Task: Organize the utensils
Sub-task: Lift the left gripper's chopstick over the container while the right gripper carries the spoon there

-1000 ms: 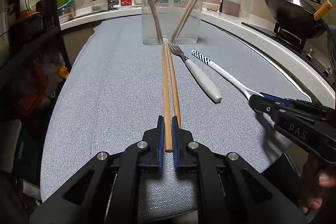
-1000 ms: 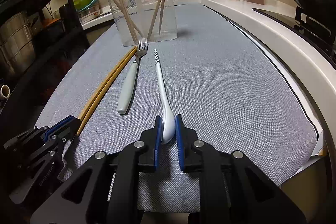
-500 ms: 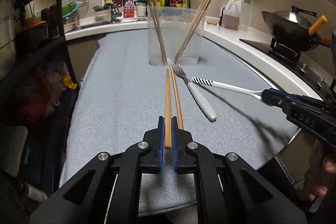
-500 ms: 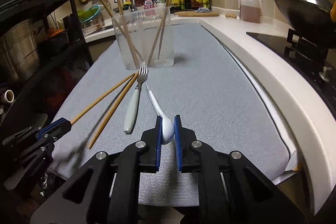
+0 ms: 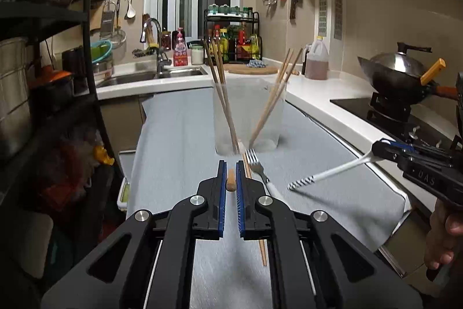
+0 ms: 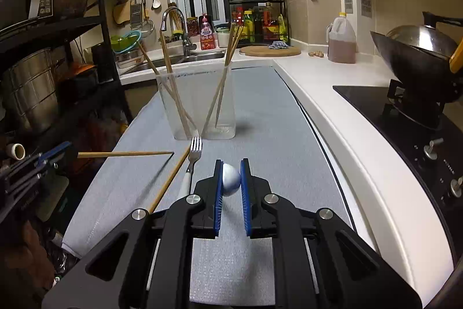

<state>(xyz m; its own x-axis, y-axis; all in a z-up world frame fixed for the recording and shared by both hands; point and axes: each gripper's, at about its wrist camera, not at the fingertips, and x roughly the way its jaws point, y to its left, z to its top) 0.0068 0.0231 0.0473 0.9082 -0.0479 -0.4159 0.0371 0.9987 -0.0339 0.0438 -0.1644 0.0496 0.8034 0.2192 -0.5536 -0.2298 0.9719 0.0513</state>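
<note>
A clear plastic tub (image 6: 199, 106) holding wooden chopsticks is standing on the grey mat (image 6: 269, 118). The right gripper (image 6: 231, 178) is pinching a white spoon (image 5: 330, 173) aloft; the left gripper (image 5: 230, 181) is pinching one wooden chopstick (image 6: 124, 154) above the mat. A white-handled fork (image 6: 192, 161) and second chopstick (image 6: 170, 178) are lying near the tub.

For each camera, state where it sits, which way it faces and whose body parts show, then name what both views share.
Left wrist: rides on the left claw, looking along the grey mat toward the clear container; its claw pinches one chopstick, and the right claw and a hand show at right.
Right wrist: rides on the right claw, facing the same way; it grips the white spoon, with the left claw at left.
Shared: container, mat, fork, loose chopstick, sink, wok.
</note>
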